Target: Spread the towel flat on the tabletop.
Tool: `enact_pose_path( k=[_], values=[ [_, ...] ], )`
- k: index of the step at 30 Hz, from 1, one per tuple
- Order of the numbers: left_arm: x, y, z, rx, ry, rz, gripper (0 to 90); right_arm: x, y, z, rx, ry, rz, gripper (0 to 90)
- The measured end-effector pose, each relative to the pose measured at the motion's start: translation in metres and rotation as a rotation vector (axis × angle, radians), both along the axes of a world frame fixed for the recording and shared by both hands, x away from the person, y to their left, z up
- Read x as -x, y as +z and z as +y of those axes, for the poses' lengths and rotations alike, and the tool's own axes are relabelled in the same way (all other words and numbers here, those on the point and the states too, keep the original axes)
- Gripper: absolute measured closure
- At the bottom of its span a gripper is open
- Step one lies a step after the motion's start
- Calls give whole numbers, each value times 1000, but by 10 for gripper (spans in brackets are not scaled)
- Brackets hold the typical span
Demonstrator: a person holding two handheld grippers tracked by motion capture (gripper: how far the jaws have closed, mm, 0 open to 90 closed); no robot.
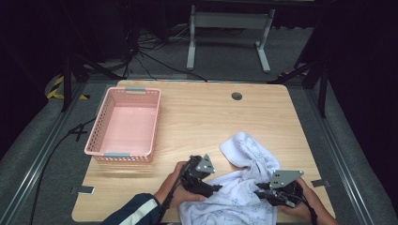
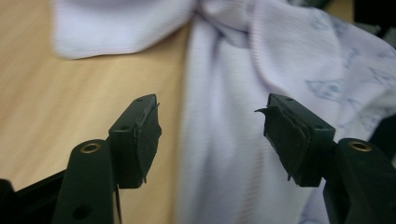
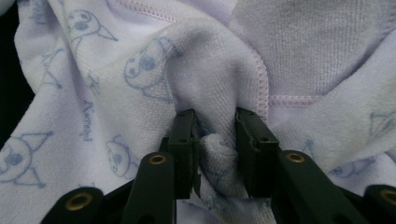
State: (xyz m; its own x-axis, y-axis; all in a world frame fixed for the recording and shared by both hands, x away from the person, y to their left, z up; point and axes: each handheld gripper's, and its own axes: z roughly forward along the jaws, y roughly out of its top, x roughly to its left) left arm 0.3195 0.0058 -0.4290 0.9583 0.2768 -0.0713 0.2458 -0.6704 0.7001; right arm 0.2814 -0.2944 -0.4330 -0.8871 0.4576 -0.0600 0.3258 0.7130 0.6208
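White terry towel (image 1: 244,187) with little pale-blue cartoon prints is bunched up near the front right corner of the wooden tabletop (image 1: 197,117), with one lobe flopping back toward the middle and the near part hanging over the front edge. The right gripper (image 1: 277,190) sits at the towel's right side, and in the right gripper view (image 3: 215,149) a ridge of the cloth is bunched between its jaws, both pads against it, so it's pinching the towel. The left gripper (image 1: 202,180) is at the towel's left edge; in the left gripper view (image 2: 212,135) its jaws are spread wide with nothing gripped, just a strip of towel lying on the wood beyond them. A pink plastic basket (image 1: 101,133) sits by the left edge, well apart from the towel.
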Motion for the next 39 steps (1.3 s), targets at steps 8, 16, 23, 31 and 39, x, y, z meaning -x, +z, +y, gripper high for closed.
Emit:
enact_pose_path(
  k=[8, 16, 23, 31, 39],
  values=[
    [13, -9, -24, -12, -108, 1, 454, -4, 32, -13, -77, -82, -95, 516],
    [8, 8, -44, 32, -98, -24, 414, -59, 47, -18, -80, -266, -174, 502],
    [4, 10, -91, -2, -126, -56, 408, -129, 16, -22, -45, -386, -88, 514],
    [3, -5, -89, -126, -180, -69, 800, -143, -13, -18, 33, -414, -24, 514],
    [-2, 9, -25, -59, -63, -71, 829, -139, -11, -46, 66, -540, -48, 527]
  ],
)
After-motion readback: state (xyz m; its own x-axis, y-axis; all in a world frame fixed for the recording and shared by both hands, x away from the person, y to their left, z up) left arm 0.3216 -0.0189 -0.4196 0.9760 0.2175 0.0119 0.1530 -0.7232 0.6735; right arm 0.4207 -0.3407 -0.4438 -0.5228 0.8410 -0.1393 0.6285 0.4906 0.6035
